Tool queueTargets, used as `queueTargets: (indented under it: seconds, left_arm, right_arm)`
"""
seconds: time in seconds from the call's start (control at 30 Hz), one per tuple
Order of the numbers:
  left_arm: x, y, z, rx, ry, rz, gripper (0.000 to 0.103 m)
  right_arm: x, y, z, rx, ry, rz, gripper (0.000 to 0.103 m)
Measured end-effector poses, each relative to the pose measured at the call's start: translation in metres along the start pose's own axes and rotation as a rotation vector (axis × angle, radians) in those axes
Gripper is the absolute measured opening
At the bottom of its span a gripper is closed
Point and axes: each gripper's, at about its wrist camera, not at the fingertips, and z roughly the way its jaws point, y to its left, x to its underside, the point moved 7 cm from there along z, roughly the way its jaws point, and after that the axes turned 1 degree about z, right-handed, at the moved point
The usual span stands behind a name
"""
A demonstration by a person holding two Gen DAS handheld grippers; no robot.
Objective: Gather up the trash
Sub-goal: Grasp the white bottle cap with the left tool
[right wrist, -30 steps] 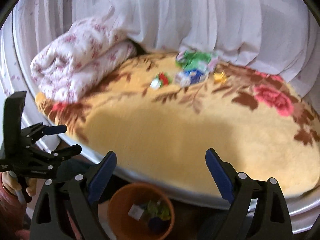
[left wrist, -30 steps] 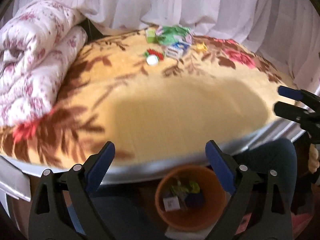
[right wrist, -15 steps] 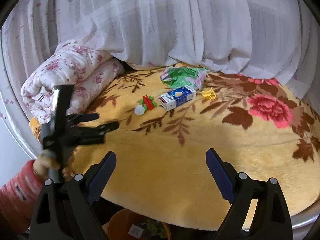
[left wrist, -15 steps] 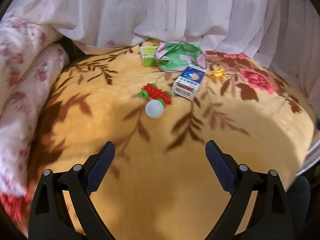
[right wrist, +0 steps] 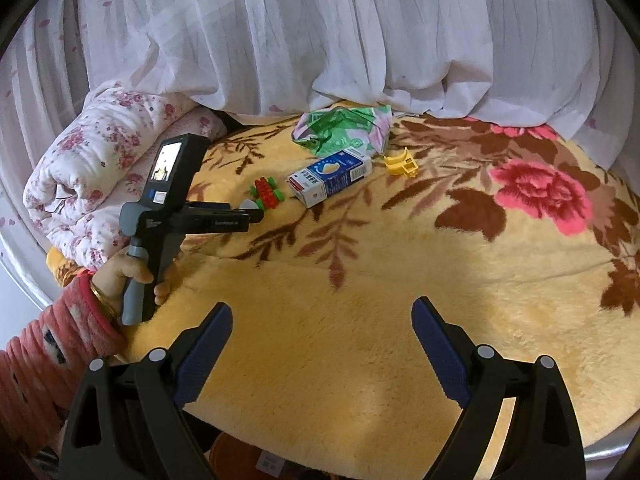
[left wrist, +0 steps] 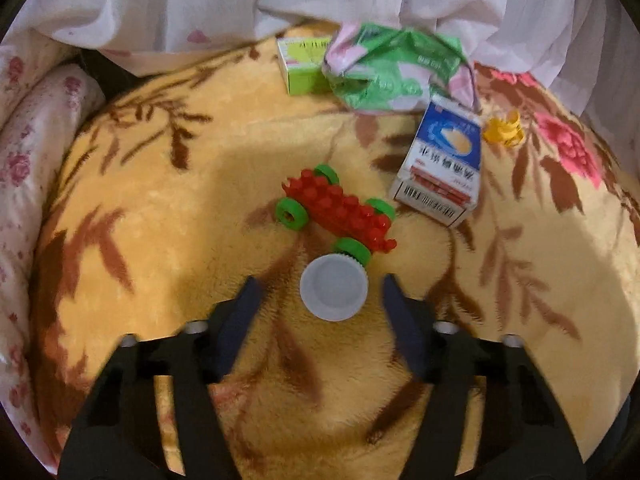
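I see a white bottle cap (left wrist: 334, 287) lying open side up on the yellow floral blanket (left wrist: 160, 216), just beside a red toy car with green wheels (left wrist: 336, 213). Behind them a blue-and-white carton (left wrist: 444, 160) lies flat on its side. A crumpled green wrapper (left wrist: 394, 70) sits past it, overlapping a small green box (left wrist: 302, 66), with a yellow clip (left wrist: 503, 130) off to the right.

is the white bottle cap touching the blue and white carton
No, in the left wrist view the white bottle cap lies apart from the blue and white carton, with the red toy car between them.
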Motion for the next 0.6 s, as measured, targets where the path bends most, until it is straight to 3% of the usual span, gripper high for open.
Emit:
queueTargets:
  seconds: [0.07,0.17,0.33,0.47,0.6]
  left_arm:
    - [0.001,0.001,0.003,0.003,0.006,0.002,0.046]
    - [0.0,0.003,0.001,0.012,-0.003,0.003,0.032]
    - [0.006,0.003,-0.009,0.029,-0.011,0.009,0.032]
    - [0.02,0.002,-0.035,0.06,-0.045,-0.001,0.032]
    - [0.041,0.006,-0.066,0.044,-0.082,-0.01,0.032]
  right_arm:
    - [0.0,0.0,0.003,-0.001,0.005,0.002,0.089]
    - [0.002,0.001,0.005,-0.002,0.012,0.003,0.089]
    - [0.001,0.002,0.007,-0.006,0.017,0.0,0.089]
    - [-0.006,0.009,0.02,-0.033,0.029,-0.013,0.089]
    - [-0.019,0.027,0.047,-0.088,0.051,-0.049,0.089]
